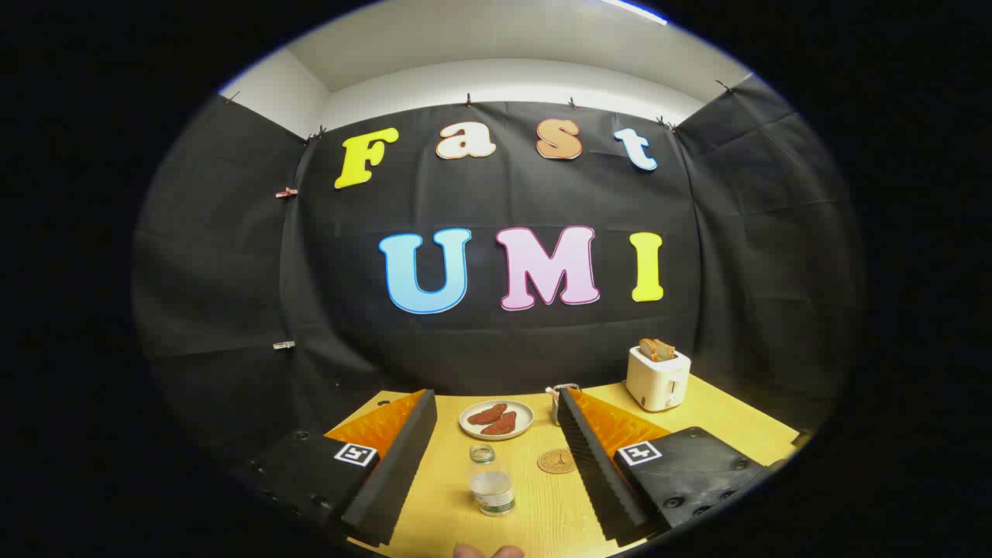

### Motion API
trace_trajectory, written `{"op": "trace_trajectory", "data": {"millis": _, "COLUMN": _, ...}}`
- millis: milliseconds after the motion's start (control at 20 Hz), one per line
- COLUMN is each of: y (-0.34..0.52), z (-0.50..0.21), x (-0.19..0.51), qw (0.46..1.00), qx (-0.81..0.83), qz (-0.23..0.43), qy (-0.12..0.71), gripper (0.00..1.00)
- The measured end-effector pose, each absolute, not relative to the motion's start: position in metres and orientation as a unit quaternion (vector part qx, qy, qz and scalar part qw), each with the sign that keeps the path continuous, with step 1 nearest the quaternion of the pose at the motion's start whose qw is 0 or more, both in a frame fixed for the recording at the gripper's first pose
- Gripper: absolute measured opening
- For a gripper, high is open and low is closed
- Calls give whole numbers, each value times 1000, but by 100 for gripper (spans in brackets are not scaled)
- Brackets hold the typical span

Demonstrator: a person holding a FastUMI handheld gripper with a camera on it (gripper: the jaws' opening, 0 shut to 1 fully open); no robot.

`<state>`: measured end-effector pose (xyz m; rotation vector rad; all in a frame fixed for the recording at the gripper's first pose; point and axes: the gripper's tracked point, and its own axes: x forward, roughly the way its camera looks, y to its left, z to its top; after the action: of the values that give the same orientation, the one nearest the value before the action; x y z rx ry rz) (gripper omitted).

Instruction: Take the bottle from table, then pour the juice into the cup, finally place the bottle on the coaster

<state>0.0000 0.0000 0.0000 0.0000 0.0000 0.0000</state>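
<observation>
The bottle (491,480), clear with its cap on, stands upright on the yellow table (728,422) between the two fingers, touching neither. The gripper (492,453) is spread wide and holds nothing. Just right of the bottle and a little farther off lies the round coaster (556,461). Beyond both sits a plate (496,419) with two reddish-brown pieces on it. A cup (555,403) peeks out behind the right finger's far end. At the far right stands a toaster (658,377) with bread in it.

Toaster (658,379), plate (496,419) beyond fingers
</observation>
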Motion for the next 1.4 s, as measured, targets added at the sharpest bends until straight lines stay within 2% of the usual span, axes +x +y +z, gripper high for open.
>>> {"op": "trace_trajectory", "data": {"millis": 1000, "y": -1, "z": -12, "x": 3, "qw": 1000, "qx": -4, "qz": 5, "qy": 4, "gripper": 96}}
{"op": "trace_trajectory", "data": {"millis": 1150, "y": 5, "z": -12, "x": 3, "qw": 1000, "qx": -18, "qz": 13, "qy": -16, "gripper": 96}}
{"op": "trace_trajectory", "data": {"millis": 1400, "y": 13, "z": -53, "x": 11, "qw": 999, "qx": -18, "qz": 25, "qy": -23, "gripper": 98}}
